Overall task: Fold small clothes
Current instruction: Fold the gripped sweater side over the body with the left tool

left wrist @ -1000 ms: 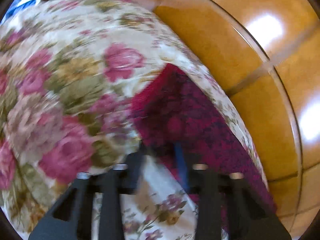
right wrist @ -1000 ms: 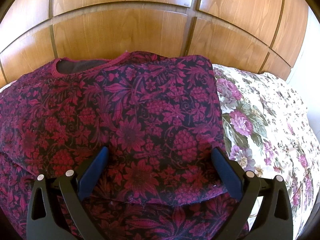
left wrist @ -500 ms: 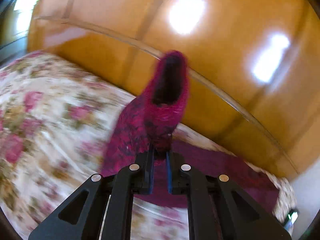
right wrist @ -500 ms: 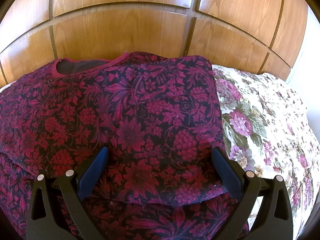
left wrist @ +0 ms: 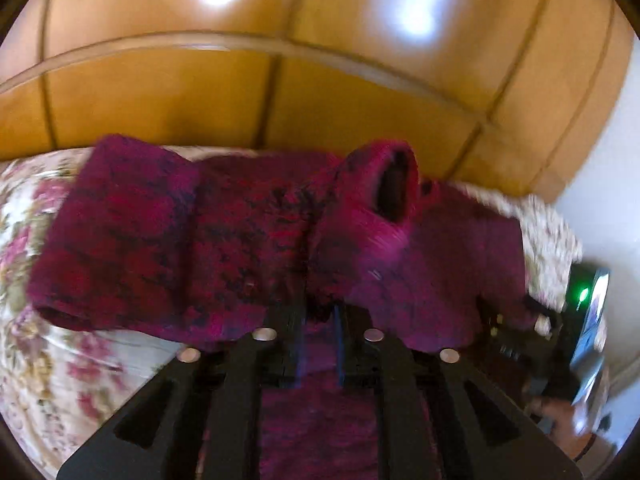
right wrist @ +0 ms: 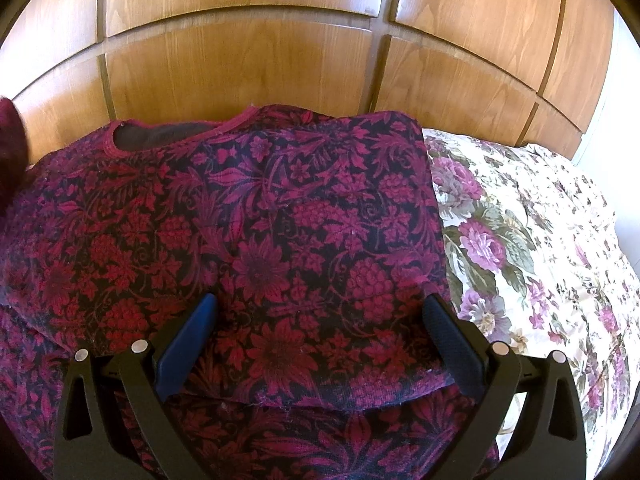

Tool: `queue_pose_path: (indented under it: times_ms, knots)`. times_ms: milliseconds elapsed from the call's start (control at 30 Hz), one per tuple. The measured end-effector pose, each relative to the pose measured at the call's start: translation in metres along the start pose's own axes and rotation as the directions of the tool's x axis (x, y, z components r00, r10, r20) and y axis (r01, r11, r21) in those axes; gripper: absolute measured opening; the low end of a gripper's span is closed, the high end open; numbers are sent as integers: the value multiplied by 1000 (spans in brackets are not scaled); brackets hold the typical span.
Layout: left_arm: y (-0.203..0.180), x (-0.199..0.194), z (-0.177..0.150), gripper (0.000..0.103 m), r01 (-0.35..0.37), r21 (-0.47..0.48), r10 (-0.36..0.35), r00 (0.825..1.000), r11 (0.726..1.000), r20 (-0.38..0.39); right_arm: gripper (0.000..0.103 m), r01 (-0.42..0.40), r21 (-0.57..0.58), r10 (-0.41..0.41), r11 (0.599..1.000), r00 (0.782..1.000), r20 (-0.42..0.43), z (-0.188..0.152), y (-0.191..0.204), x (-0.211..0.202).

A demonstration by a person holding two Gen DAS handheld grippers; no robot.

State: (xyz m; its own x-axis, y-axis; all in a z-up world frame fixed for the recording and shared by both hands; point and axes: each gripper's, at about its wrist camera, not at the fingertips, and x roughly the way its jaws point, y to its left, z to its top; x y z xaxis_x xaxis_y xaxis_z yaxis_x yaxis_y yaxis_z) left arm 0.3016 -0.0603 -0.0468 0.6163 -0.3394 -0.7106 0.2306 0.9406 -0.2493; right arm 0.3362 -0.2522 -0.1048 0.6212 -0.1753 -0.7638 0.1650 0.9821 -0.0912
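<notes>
Wood panelling [right wrist: 248, 80] backs a flowered bedspread [right wrist: 540, 240] where the magenta patterned sweater [right wrist: 260, 220] lies, centre frame. Its sleeve [left wrist: 360, 216] is pinched in the left gripper [left wrist: 320, 316], whose narrow jaws have just been opening slightly. Lower frame, the right gripper [right wrist: 316, 344] hangs wide above the sweater.

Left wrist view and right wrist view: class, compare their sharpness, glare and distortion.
Left wrist view: motion-blurred, the sweater print smeared, two bright glare patches on the wooden panels. Right wrist view: sharp, print and wood grain crisp, only faint glare. Both: fisheye bends the straight panel seams, corners dark.
</notes>
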Motion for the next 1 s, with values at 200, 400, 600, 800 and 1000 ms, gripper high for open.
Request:
queue_pose_path:
  times_ms: [200,400,600,800,1000]
  knots:
    - [5,-13,-7,63,63,-43,-61,997,997,49,101,-8,10,8,1000,1000,2,0,-3,1]
    - [34,-61,-30,63,51,-141,-31,989,989,142,101,-6,13,6,1000,1000,0,1,-4,3]
    - [75,-81,-76,63,11,-270,18,994,963,105,101,4,10,-3,1000,1000,-20,3,0,4]
    - [87,-89,-110,63,-38,-256,59,995,966,78,80,-84,59,86,995,996,-23,25,9,-22]
    - [72,-87,-109,63,-9,-203,30,995,979,97,67,-379,88,382,921,924,-18,44,67,-50]
